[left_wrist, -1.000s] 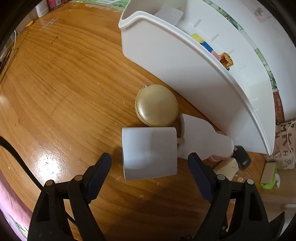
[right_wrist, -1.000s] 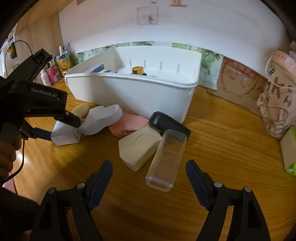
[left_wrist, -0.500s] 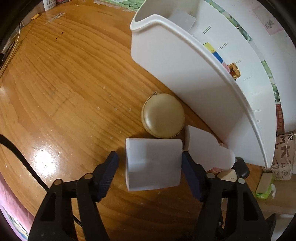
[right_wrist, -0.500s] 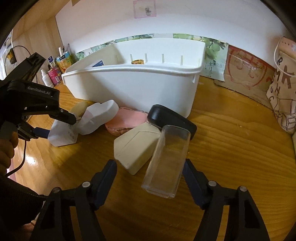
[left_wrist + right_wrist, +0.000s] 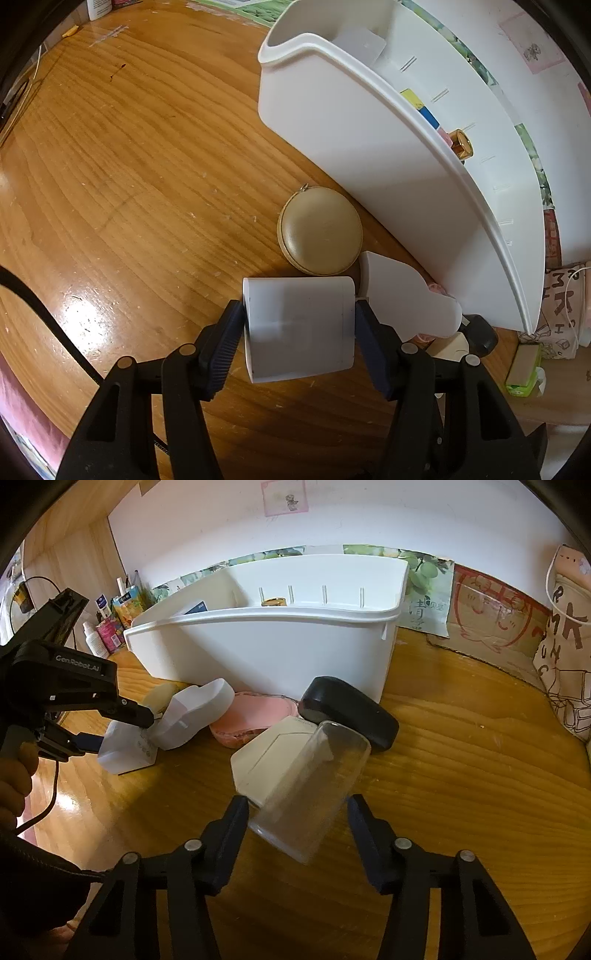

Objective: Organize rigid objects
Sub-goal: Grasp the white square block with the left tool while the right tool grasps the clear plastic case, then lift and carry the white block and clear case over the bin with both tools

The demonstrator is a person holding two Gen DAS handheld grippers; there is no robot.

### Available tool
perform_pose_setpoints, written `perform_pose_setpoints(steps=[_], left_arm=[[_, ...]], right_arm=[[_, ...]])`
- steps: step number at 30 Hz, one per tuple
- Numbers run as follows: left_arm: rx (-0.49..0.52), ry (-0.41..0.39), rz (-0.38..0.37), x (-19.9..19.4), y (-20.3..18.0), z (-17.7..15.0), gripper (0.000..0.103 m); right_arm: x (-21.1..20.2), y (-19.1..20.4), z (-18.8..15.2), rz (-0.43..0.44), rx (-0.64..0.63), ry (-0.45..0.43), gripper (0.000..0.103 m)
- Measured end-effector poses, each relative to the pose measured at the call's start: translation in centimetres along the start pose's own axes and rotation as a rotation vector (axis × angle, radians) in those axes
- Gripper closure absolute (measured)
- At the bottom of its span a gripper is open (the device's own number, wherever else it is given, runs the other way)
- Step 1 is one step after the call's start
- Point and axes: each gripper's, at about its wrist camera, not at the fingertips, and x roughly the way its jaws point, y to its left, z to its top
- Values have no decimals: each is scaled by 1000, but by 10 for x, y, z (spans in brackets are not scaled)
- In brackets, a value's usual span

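Observation:
In the left wrist view a white rounded box [image 5: 299, 325] lies on the wooden table, and my left gripper [image 5: 298, 310] is closing on it with both pads against its sides. The right wrist view shows that same gripper [image 5: 110, 720] at the left, holding the white box [image 5: 125, 753]. A clear plastic box [image 5: 314, 786] leans on a beige box [image 5: 273, 757]. My right gripper [image 5: 298, 801] is closing around it, and its pads meet both of its long sides. Behind stands a large white bin [image 5: 266, 657] with a few small items inside.
A round gold case [image 5: 319, 236] and a white bottle-shaped piece [image 5: 402, 291] lie against the bin [image 5: 369, 155]. A pink case [image 5: 251, 720] and a black case [image 5: 347, 716] sit by the beige box. A printed tote bag [image 5: 565, 646] stands right; small bottles [image 5: 107, 627] stand back left.
Both grippers have narrowed from wide open onto their boxes. The left pads now touch the white box's sides. The right gripper has moved in closer and now has the clear box between its pads.

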Motion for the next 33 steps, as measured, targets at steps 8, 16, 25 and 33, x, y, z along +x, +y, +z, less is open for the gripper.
perform_pose_setpoints(steps=[8,16,25,33], left_arm=[[-11,-6,14,-2,16,-12,39],[-12,-6,-6,-11,38,-36,40],[15,-52,-85,-39,60,-67,40],[40,-135,-155,-79,77,-75,40]], right_arm=[[-12,1,-2,-13,0,-38,59],[-29,4,-4,-55,1,-91,70],[-50,16,-7,-82,-17,-146,75],[-65,25,-9,-89,-4,-181,75]])
